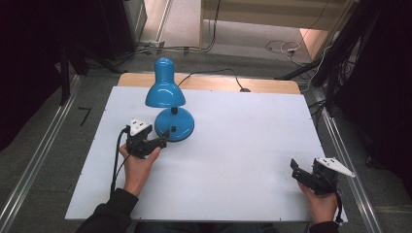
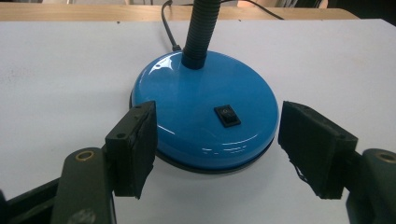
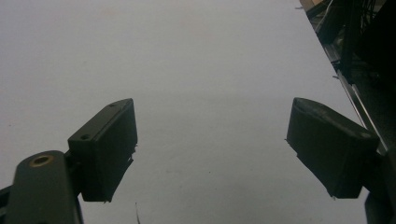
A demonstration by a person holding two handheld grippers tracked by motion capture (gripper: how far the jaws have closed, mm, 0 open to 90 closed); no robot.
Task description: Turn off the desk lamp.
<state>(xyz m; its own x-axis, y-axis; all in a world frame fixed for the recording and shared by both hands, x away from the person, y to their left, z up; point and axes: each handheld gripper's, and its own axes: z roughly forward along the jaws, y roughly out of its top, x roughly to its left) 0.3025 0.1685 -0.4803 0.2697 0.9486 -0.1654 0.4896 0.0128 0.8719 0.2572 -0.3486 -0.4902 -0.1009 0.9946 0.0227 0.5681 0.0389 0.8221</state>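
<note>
The glossy blue round-based desk lamp (image 1: 171, 104) stands left of centre on the white table (image 1: 243, 145), its black rocker switch (image 2: 227, 115) dead ahead of the left gripper (image 2: 215, 149) — jaws spread wide — while the right gripper (image 1: 306, 175), also agape, rests well apart.

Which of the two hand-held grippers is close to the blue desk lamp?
The left gripper: its open jaws flank the blue desk lamp's round base. The right gripper rests far off, over bare white table.
</note>
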